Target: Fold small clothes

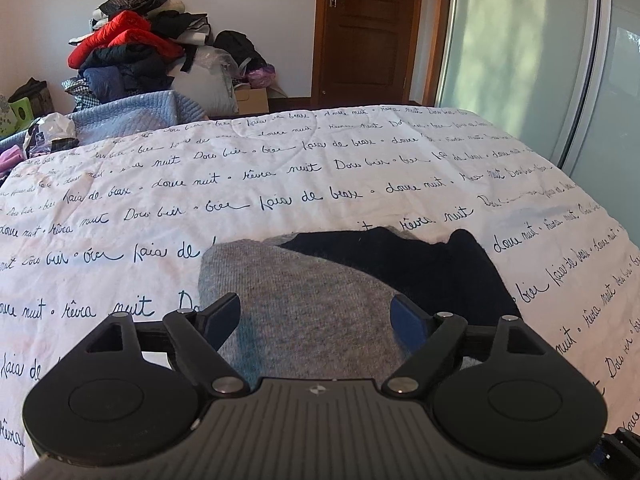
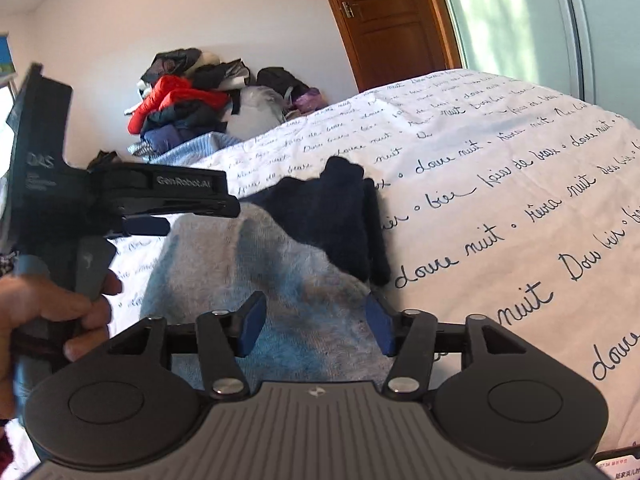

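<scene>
A small grey knit garment [image 1: 304, 300] with a dark navy part [image 1: 452, 272] at its far right lies flat on the bed. My left gripper [image 1: 316, 316] hovers over its near edge, jaws wide apart, nothing pinched. In the right wrist view the same grey garment [image 2: 280, 280] and its navy part [image 2: 340, 216] lie ahead. My right gripper [image 2: 316, 320] stands open above the grey cloth, pads clear of it. The left gripper's body [image 2: 132, 200] and the hand [image 2: 52, 312] holding it show at the left of that view.
The bed cover [image 1: 280, 184] is white with dark handwritten script. A heap of clothes [image 1: 136, 48] sits against the far wall beyond a blue quilt [image 1: 132, 114]. A wooden door [image 1: 368, 28] and frosted sliding panels [image 1: 520, 60] stand at the right.
</scene>
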A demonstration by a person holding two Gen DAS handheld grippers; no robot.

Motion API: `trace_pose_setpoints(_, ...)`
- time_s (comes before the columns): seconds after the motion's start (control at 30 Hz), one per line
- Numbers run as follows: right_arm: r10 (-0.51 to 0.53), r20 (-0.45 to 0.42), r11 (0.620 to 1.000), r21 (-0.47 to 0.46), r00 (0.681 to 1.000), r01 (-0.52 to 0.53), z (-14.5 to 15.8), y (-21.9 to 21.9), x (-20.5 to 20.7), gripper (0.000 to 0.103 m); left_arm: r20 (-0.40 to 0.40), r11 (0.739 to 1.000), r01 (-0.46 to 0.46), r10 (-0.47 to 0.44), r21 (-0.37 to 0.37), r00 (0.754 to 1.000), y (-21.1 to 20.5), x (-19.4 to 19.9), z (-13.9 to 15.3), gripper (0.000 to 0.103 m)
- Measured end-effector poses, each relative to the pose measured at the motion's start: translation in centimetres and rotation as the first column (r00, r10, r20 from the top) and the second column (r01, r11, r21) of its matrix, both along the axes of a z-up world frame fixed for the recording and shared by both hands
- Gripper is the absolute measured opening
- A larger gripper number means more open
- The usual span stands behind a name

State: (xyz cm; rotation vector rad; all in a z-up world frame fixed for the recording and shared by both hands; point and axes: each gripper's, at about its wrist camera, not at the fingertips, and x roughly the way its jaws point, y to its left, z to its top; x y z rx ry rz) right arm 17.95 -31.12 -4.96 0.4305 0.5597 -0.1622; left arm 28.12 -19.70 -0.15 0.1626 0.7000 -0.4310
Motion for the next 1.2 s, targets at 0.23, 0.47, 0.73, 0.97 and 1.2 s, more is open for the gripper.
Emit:
trace_pose_setpoints(0.23, -0.031, -0.026, 0.999, -0.009, 0.999, 0.031, -0.1, 0.1, 0.1, 0.055, -0.003, 0.999, -0.039, 0.039, 0.006, 0.999, 2.3, -1.4, -0.2, 0.089)
trace_pose_setpoints(0.47, -0.008, 0.013, 0.997, -0.077, 1.000, 0.009, 1.3, 1.5, -0.6, 0.058, 0.057, 0.990, -0.130, 0.127, 0.049, 0.990, 4.9, -4.1, -0.6, 0.092)
trace_pose_setpoints(0.73, 0.067, 0.003, 0.994, -0.085, 0.998, -0.067, 1.6, 3.2, -1.4, 0.061, 0.005, 0.982, -0.186, 0.186, 0.035, 0.983, 8.0, -6.9, -1.7, 0.092)
trace_pose_setpoints(0.97, 0.139, -0.023, 0.978, -0.154, 0.990, -0.141, 1.6, 4.9, -2.7, 0.072, -0.004, 0.972, -0.235, 0.235, 0.034, 0.972, 9.2, -9.6, -2.6, 0.092)
trace_pose_setpoints(1.2, 0.177, -0.045, 0.970, -0.160, 0.983, -0.182, 1.4, 5.6, -3.9, 0.072, 0.019, 0.961, -0.271, 0.271, 0.049, 0.963, 10.1, -11.7, -3.2, 0.093)
